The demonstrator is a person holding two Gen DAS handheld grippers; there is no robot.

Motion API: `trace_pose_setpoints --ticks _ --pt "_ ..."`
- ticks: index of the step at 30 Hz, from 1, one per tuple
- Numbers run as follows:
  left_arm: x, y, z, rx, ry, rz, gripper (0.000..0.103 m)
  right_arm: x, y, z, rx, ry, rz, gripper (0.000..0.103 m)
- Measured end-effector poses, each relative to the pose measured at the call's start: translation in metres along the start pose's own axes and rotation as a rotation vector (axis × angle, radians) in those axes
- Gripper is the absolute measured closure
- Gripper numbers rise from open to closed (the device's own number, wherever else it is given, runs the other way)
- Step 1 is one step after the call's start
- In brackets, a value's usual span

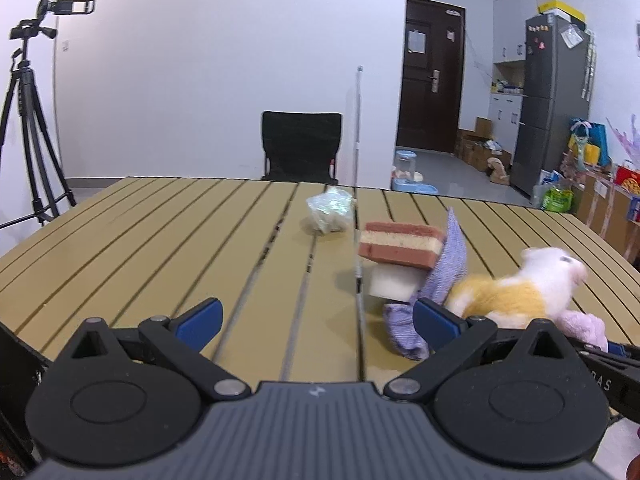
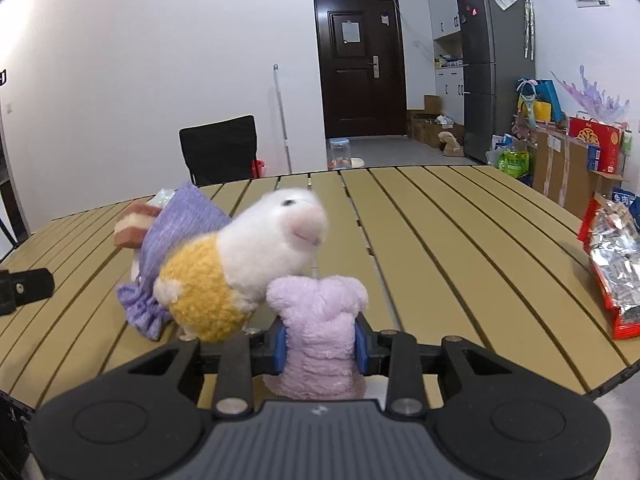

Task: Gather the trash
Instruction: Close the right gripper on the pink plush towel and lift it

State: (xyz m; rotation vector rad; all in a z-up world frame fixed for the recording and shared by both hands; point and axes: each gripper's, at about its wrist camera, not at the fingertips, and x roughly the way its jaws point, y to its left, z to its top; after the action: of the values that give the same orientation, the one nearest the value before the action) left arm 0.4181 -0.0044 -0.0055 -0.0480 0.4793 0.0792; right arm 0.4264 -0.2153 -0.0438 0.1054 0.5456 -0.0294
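The plush toy (image 2: 240, 264), white and yellow with a pale purple fluffy part, is pinched at that purple part between the blue fingers (image 2: 280, 344) of the right gripper (image 2: 320, 346), near the front of the table (image 2: 460, 248). Whether it counts as trash cannot be told; the crumpled wrapper (image 1: 330, 208) far on the table and the red foil packet (image 2: 612, 272) at the right edge look likelier. For a clean carry, the soft part should be held firmly and lifted clear of the purple cloth (image 2: 180, 232) and layered sponge (image 1: 400, 242) just to its left. The left gripper (image 1: 316, 322) is held with fingers spread and empty. The table is slatted and tan; beyond it a black chair (image 1: 300, 144), a tripod (image 1: 28, 112), a dark door (image 2: 360, 64) and a fridge (image 2: 496, 64) are seen.
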Motion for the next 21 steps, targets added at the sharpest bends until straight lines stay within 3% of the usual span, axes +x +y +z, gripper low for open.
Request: trace_pose_setpoints --ticks 13,21 --pt "0.006 -0.041 -0.009 0.066 0.003 -0.069 0.0 -0.007 -0.028 -0.001 0.023 -0.017 -0.038 0.072" --pt "0.009 -0.071 -0.014 0.117 -0.005 -0.149 0.0 -0.01 -0.055 0.001 0.053 -0.025 -0.048 0.072"
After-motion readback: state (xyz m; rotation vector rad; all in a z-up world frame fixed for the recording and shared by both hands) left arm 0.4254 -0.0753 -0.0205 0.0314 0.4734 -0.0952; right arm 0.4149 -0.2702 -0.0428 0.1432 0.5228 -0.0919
